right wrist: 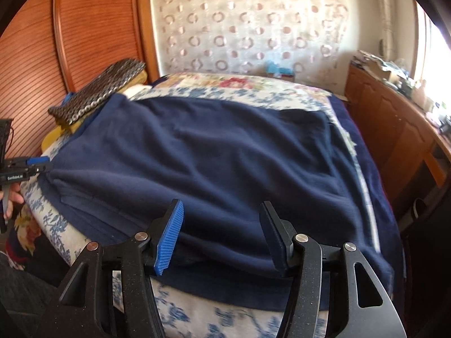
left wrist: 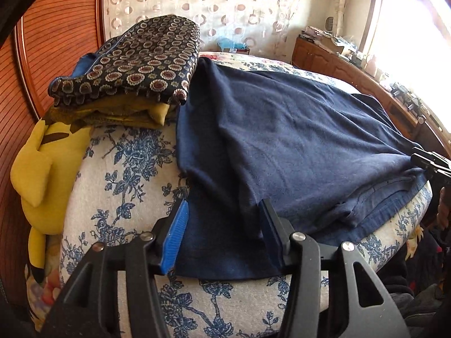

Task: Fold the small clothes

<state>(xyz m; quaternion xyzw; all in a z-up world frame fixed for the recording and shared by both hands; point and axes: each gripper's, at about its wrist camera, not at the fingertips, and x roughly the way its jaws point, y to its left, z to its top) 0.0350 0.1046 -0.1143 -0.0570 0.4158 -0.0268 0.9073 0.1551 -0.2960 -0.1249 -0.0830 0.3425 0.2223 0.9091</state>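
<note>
A navy garment (left wrist: 282, 129) is lying spread across the floral bedcover (left wrist: 121, 174), filling the centre of both views, its near hem draping toward the lower edge. The left gripper (left wrist: 222, 235) is hovering with fingers spread, the hem lying between them unpinched; the right gripper (right wrist: 222, 236) is likewise standing apart over the cloth's near edge. Folding well likely means pinching both near corners evenly and carrying them together to the far edge. Folded clothes (left wrist: 132, 67) are waiting stacked at upper left.
</note>
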